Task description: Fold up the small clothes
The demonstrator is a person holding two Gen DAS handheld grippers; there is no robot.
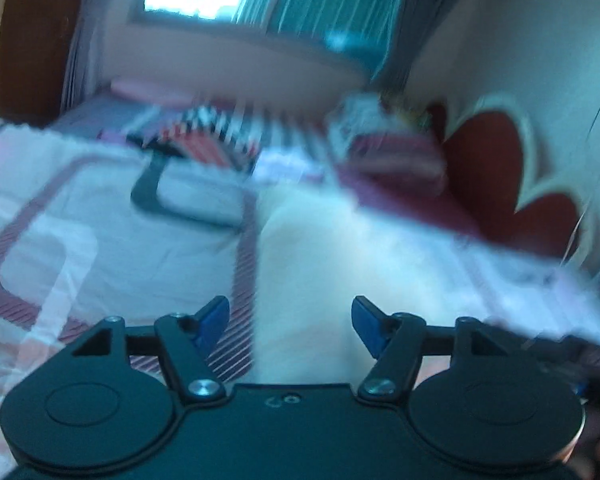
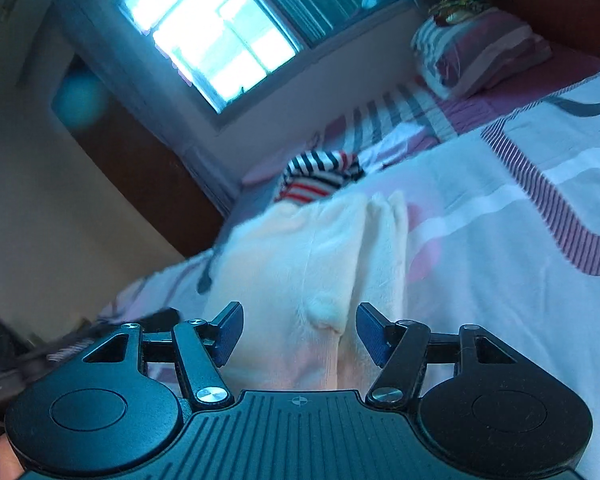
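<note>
A small white garment (image 2: 320, 248) lies on the patterned bedspread (image 2: 500, 208), stretching away from the right gripper (image 2: 300, 334). That gripper is open, its blue pads standing apart on either side of a small pinched bump in the cloth without pressing it. In the blurred left wrist view the same white garment (image 1: 340, 260) lies ahead of the left gripper (image 1: 290, 326), which is open with nothing between its pads. A striped red, white and dark garment (image 2: 320, 176) sits beyond the white one, also seen as the striped garment (image 1: 204, 136) further up the bed.
Striped pillows (image 2: 480, 52) rest at the head of the bed by a dark red headboard (image 1: 500, 176). A bright window (image 2: 212, 40) with curtains faces the bed. A dark wooden wardrobe (image 2: 148, 176) stands beside the bed's far side.
</note>
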